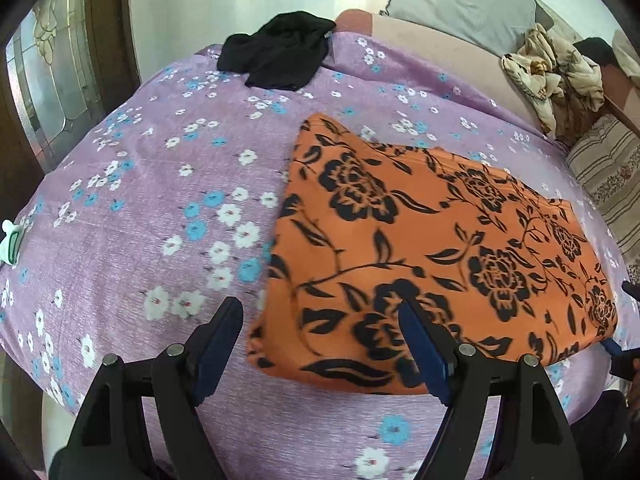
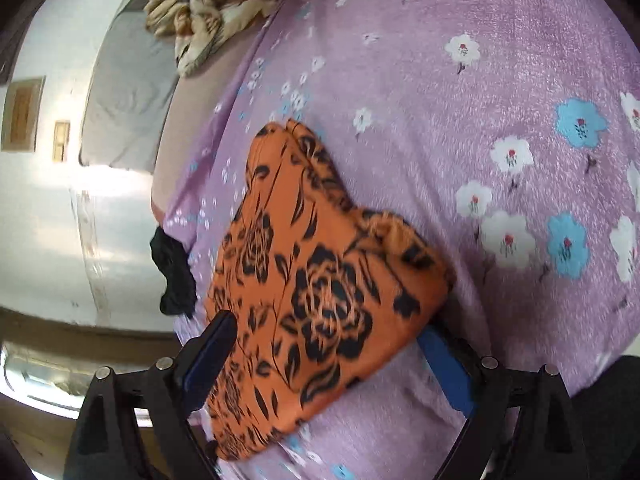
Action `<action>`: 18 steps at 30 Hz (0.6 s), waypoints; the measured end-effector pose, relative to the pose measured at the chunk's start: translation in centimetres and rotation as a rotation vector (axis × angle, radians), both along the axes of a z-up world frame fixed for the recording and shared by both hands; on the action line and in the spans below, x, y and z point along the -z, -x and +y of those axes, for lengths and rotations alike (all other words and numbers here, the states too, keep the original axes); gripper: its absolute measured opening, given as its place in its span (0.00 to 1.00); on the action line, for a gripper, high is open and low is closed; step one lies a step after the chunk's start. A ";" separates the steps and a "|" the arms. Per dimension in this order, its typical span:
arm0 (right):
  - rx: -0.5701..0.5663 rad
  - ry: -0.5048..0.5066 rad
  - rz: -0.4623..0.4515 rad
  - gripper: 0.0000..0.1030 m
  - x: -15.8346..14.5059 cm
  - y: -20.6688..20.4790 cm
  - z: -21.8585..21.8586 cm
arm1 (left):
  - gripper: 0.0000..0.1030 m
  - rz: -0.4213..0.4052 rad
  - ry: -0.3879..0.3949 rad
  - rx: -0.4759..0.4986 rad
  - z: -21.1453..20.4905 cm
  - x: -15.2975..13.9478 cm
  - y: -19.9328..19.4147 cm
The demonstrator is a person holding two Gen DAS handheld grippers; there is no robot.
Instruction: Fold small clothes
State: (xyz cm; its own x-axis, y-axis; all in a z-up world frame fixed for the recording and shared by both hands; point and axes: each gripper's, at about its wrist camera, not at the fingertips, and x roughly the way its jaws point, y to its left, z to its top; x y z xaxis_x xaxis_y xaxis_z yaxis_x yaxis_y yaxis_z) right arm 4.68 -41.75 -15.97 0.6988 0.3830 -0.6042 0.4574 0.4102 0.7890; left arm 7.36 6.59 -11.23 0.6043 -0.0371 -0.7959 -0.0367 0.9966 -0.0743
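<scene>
An orange garment with black flowers [image 1: 432, 256] lies folded flat on the purple floral bedsheet [image 1: 160, 200]. My left gripper [image 1: 320, 320] is open, its fingers straddling the garment's near left corner just above it. In the right wrist view the same garment [image 2: 320, 280] lies between the fingers of my right gripper [image 2: 332, 332], which is open; its right finger [image 2: 444, 364] lies partly under the cloth's edge. The right gripper's tip also shows at the garment's right corner in the left wrist view [image 1: 616, 350].
A crumpled black garment [image 1: 280, 52] lies at the far edge of the bed, also seen in the right wrist view [image 2: 176, 276]. A beige crumpled cloth [image 1: 556, 68] and a striped pillow [image 1: 612, 176] lie at the right. A grey pillow [image 1: 460, 4] is behind. A glass door [image 1: 44, 92] stands left.
</scene>
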 end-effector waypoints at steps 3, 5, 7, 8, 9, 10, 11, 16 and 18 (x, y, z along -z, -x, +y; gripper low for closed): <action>-0.013 0.050 0.018 0.70 -0.2 -0.4 -0.3 | 0.78 0.006 -0.021 0.012 -1.6 -0.1 -0.2; -0.029 0.063 0.020 0.46 -0.1 -0.5 -0.8 | 0.78 0.013 -0.035 0.021 -2.6 -0.1 -0.5; -0.064 0.072 0.034 0.22 0.4 -0.7 -1.3 | 0.78 0.021 -0.043 0.017 -3.5 -0.2 -0.8; -0.069 0.068 0.036 0.22 0.7 -0.8 -1.4 | 0.78 0.020 -0.044 0.012 -3.9 -0.3 -1.0; -0.074 0.077 0.032 0.22 0.8 0.0 -2.2 | 0.78 0.020 -0.041 0.003 -4.3 -0.4 -1.2; -0.082 0.088 0.026 0.23 0.6 0.1 -2.1 | 0.78 0.019 -0.034 -0.005 -4.7 -0.6 -1.3; -0.096 0.094 0.017 0.26 0.4 0.1 -1.9 | 0.78 0.015 -0.025 -0.010 -4.9 -0.8 -1.4; -0.105 0.118 -0.034 0.78 -1.0 0.3 -1.5 | 0.78 -0.020 -0.008 -0.011 -6.5 -1.6 -2.1; -0.110 0.118 -0.038 0.80 -1.1 -0.2 -1.5 | 0.78 -0.021 0.001 -0.001 -7.2 -1.7 -2.5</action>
State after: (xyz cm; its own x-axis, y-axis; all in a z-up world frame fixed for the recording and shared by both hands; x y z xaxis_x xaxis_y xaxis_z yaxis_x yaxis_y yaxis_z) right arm 4.87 -43.22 -14.82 0.6800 0.3863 -0.6232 0.3753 0.5468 0.7484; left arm 9.85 -0.62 -9.53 0.6209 -0.0374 -0.7830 -0.0360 0.9964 -0.0761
